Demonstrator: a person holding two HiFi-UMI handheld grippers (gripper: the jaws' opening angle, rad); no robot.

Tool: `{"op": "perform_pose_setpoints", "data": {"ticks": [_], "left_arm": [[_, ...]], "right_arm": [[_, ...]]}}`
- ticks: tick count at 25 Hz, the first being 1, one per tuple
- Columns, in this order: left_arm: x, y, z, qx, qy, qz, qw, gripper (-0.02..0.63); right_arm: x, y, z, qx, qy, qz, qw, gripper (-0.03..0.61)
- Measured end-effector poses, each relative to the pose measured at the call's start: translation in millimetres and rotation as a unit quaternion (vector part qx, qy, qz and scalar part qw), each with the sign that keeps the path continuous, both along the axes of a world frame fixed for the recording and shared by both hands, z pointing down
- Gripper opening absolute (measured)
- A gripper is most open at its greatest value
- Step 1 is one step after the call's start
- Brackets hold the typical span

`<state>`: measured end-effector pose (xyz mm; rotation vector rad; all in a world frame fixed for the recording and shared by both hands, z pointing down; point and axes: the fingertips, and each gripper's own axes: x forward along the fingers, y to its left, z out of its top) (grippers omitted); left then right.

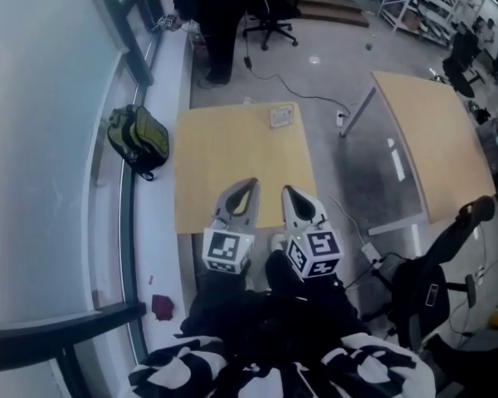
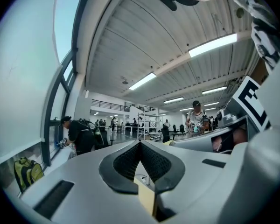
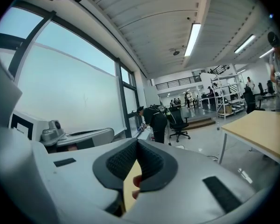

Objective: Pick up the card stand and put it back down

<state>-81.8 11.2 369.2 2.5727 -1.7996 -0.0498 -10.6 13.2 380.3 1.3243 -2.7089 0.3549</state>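
A window (image 1: 41, 139) runs down the left, and a green bag (image 1: 138, 140) lies on the pale strip beside it. Just right of the bag stands the desk (image 1: 224, 160), a wooden one. The card stand (image 1: 281, 116) sits on it near the far edge, right of the middle, with nothing touching it.

The left gripper (image 1: 251, 183) hangs over the desk's near edge. In the left gripper view this gripper (image 2: 140, 143) is pressed together, tips meeting, with nothing pinched. Only a strip of desk shows through the gap behind the tips.

The right gripper (image 1: 287, 191) hangs just beside it. In the right gripper view this gripper (image 3: 137, 141) is likewise pressed together and holds nothing. Both are well apart from the card stand.

Further right, across a stretch of floor, stands another desk (image 1: 436, 139), with a black chair (image 1: 427, 284) nearer the lower right corner. At the far end a person (image 1: 216, 23) in dark clothes bends by the window, an office chair (image 1: 270, 15) just to the right.
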Motion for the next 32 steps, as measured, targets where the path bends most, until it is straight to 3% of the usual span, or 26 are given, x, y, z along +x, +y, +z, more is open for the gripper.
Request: {"op": "perform_pose_setpoints", "data": {"ticks": [3,8,17,23,32], "left_arm": [[6,26,6,-0.017,0.031,0.002,0.9994,0.003],[18,45,0,-0.015,0.017,0.0,0.9998,0.003],[21,33,-18,0.004,0.005,-0.043,0.999,0.003],[63,18,-22,0.006,0.006,-0.029,0.9996,0.003],[80,8,-31,0.009,-0.009,-0.024,0.9996,0.003]], "right_arm": [[3,30,4,-0.004,0.01,0.001,1.0,0.017],[12,51,-9,0.006,0.004,-0.001,1.0,0.017],[33,36,-41,0.049,0.001,-0.019,0.999,0.015],[76,10,-51,0.056,-0.006,-0.003,0.998,0.015],[78,4,-55,0.06,-0.016,-0.02,0.998,0.015]]}}
